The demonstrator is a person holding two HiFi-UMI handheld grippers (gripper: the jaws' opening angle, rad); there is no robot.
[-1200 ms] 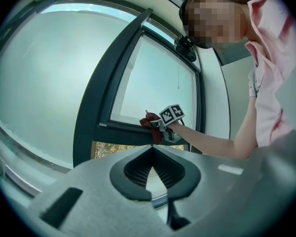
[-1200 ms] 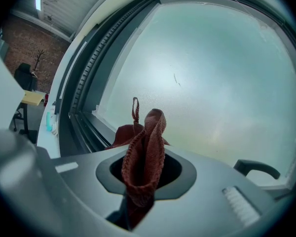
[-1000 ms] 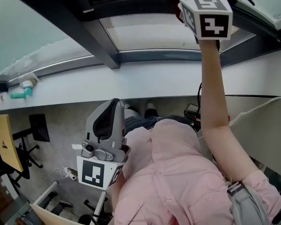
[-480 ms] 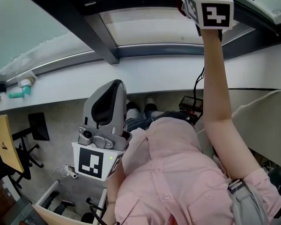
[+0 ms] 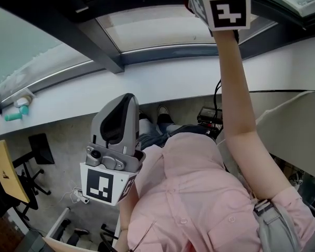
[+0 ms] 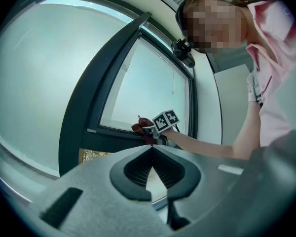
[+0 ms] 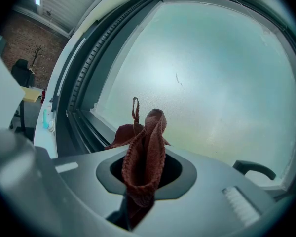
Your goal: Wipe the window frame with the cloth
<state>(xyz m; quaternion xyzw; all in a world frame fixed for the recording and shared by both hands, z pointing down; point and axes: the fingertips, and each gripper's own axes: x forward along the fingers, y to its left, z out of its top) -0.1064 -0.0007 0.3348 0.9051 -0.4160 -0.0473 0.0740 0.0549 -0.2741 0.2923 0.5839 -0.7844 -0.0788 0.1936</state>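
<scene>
A red-brown cloth point(image 7: 145, 152) is pinched in my right gripper point(image 7: 147, 132), which is shut on it, and its loose end stands up against the frosted glass point(image 7: 212, 73). The dark window frame point(image 7: 81, 120) runs just left of the cloth. In the head view the right arm reaches up, and the marker cube point(image 5: 218, 4) is at the dark frame point(image 5: 102, 54). The left gripper view shows the cloth point(image 6: 140, 127) touching the lower frame bar point(image 6: 108, 137). My left gripper point(image 5: 125, 100) is held low by the chest, shut and holding nothing.
A white sill point(image 5: 163, 83) runs below the frame, with a teal bottle point(image 5: 13, 114) at its left end. A window handle point(image 7: 254, 169) sticks out at the right of the pane. Office chairs point(image 5: 34, 156) and a yellow board point(image 5: 2, 167) stand on the floor below.
The head view has shifted a little. The right gripper's cube now sits slightly higher and further left along the frame. The left gripper stays by the chest.
</scene>
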